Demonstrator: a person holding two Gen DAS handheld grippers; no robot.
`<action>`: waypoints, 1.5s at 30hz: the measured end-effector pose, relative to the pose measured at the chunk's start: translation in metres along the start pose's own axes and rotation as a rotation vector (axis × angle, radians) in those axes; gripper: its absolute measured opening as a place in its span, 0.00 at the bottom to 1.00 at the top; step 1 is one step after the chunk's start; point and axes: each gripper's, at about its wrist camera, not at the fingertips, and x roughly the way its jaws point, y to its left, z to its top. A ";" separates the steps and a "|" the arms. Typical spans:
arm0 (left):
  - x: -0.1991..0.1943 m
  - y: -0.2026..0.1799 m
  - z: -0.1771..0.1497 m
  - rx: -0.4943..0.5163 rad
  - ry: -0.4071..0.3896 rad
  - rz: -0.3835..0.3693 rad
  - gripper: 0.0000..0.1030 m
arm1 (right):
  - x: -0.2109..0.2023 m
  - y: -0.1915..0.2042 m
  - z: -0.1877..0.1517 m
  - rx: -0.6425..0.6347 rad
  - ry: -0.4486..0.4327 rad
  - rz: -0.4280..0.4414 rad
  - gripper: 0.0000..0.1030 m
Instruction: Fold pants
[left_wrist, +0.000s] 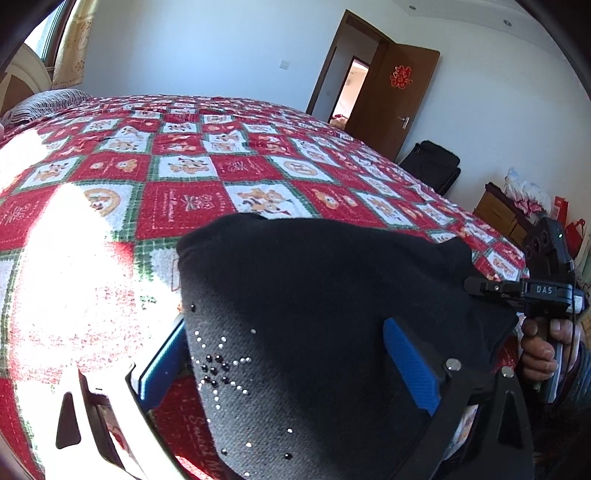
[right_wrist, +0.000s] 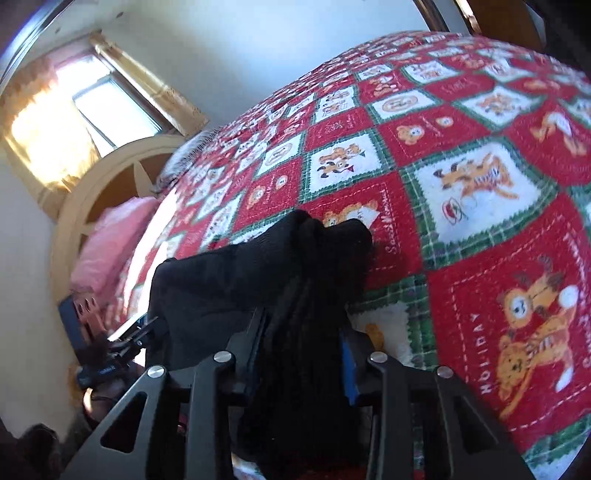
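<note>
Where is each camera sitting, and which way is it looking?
Left wrist view: sits on the left gripper, looking along its blue fingers across the bed toward the open door; the person's right hand shows, holding the right gripper.
Right wrist view: sits on the right gripper, looking across the bed toward the headboard and window; the left gripper shows at lower left.
Shared: both see the black pants between the fingers and the red patterned bedspread.
</note>
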 end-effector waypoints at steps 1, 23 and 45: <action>-0.001 0.002 0.000 -0.007 -0.006 -0.004 0.96 | 0.000 0.001 0.000 -0.004 0.000 0.001 0.33; -0.041 0.007 0.010 -0.023 -0.071 -0.078 0.14 | -0.034 0.069 0.005 -0.179 -0.093 0.030 0.26; -0.176 0.156 0.015 -0.158 -0.262 0.304 0.11 | 0.158 0.263 0.062 -0.384 0.076 0.272 0.26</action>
